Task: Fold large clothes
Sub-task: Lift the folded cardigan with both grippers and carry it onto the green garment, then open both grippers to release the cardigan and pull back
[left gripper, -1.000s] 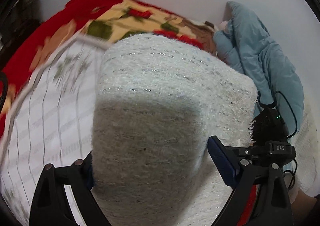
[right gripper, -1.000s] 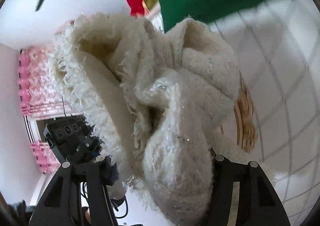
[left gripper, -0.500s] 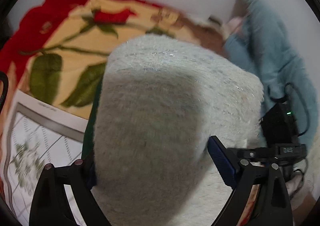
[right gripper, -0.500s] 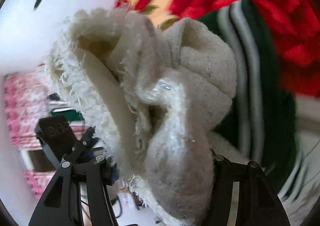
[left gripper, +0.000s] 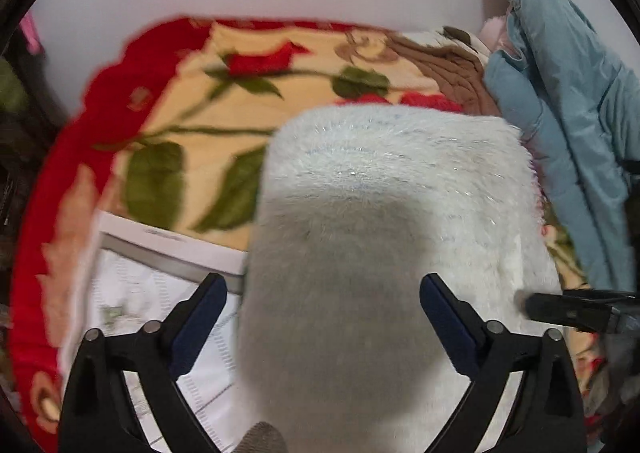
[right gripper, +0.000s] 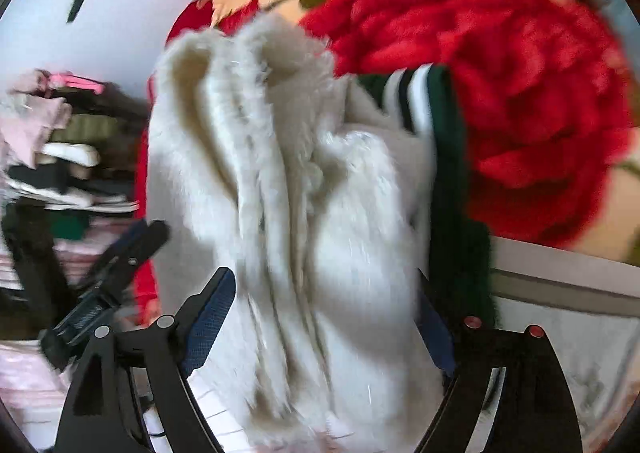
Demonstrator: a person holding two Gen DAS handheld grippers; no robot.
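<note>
A fluffy white folded garment (left gripper: 380,221) lies on the bed, its near end between the fingers of my left gripper (left gripper: 324,317), whose jaws stand wide apart with gaps beside the cloth. In the right wrist view the same white garment (right gripper: 288,189) is bunched and creased between the spread fingers of my right gripper (right gripper: 320,317). It rests partly on a dark green garment with white stripes (right gripper: 444,157). The other gripper shows at the left (right gripper: 116,265).
A red and cream rose-print blanket (left gripper: 224,101) covers the bed, with a white checked sheet (left gripper: 132,305) near me. A light blue jacket (left gripper: 568,117) and a brown garment (left gripper: 452,65) lie at the far right by the wall. Piled clothes (right gripper: 48,141) sit at the left.
Both grippers have opened and let go of the white garment, which now lies on the bed over the green garment. The views have swung toward the rose blanket.
</note>
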